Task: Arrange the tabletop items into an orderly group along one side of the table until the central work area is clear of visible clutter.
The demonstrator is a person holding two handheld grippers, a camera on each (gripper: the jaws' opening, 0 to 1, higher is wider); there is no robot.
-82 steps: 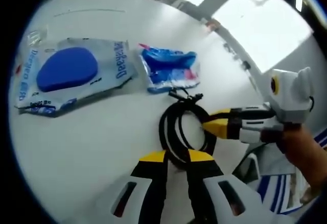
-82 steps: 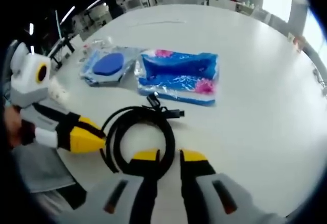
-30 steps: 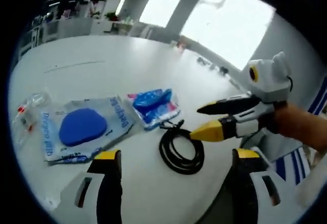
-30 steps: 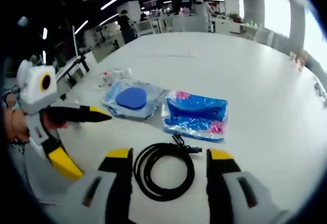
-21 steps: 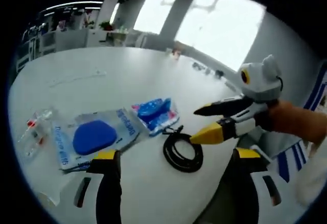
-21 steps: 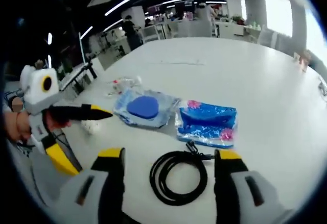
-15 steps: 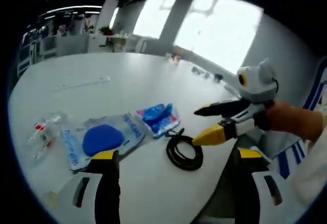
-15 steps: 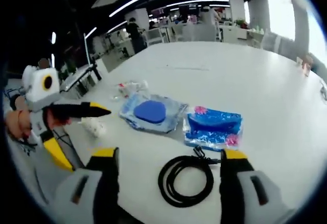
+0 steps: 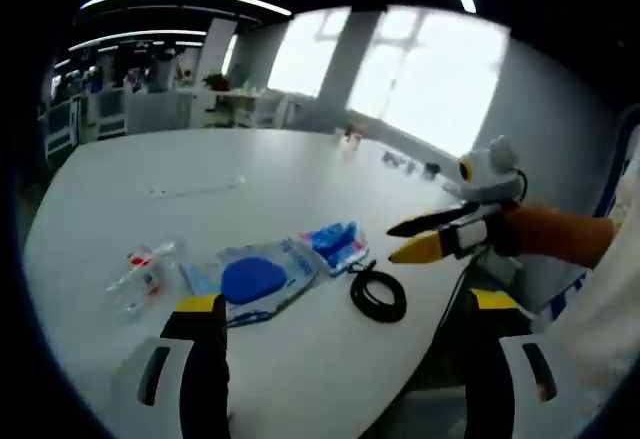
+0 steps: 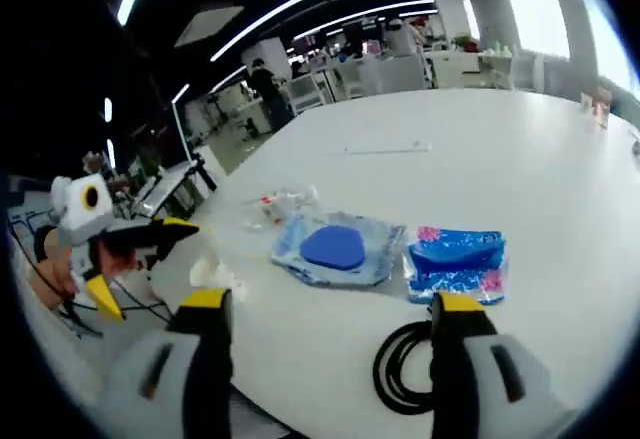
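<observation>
- Left gripper (image 9: 340, 309) and right gripper (image 10: 325, 309): jaws spread, empty, raised off the table (image 9: 150, 169).
- Coiled black cable (image 9: 378, 294), blue-pad packet (image 9: 255, 279), blue pouch (image 9: 336, 245): lined along the near edge, apparently grouped, centre bare.

A white table (image 9: 250, 174) bears a coiled cable (image 9: 378, 295), two blue packets (image 9: 255, 277) (image 9: 337, 245), perhaps small vials (image 9: 140, 264).
</observation>
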